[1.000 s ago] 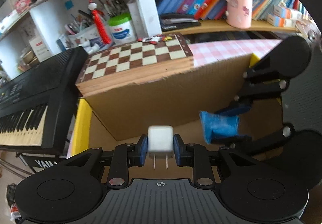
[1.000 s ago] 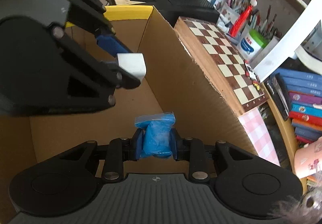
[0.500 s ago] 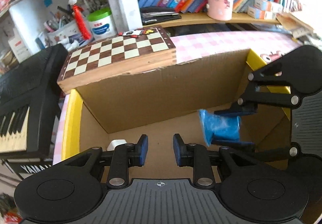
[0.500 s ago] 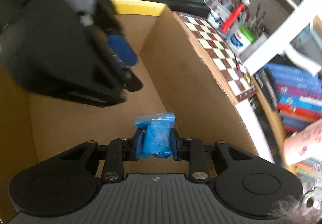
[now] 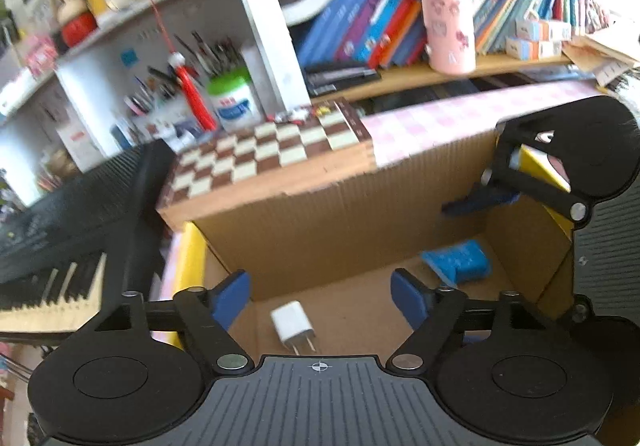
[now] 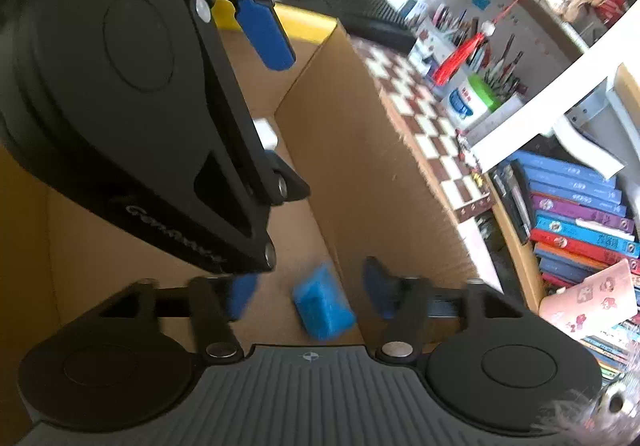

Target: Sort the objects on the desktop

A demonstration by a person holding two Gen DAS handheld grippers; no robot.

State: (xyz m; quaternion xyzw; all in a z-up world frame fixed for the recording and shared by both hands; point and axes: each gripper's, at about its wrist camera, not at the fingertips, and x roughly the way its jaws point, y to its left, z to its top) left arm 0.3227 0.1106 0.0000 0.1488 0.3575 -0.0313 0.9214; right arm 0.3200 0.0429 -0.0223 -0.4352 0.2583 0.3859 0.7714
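Cardboard box in front of you holds 2 things on its floor: a white charger and a blue packet. Your left gripper and right gripper are both opening, each gripping nothing.

Your white plug adapter lies flat on the cardboard box floor, prongs toward the camera. Your blue packet lies on its side, well apart from it, near the box's far wall.
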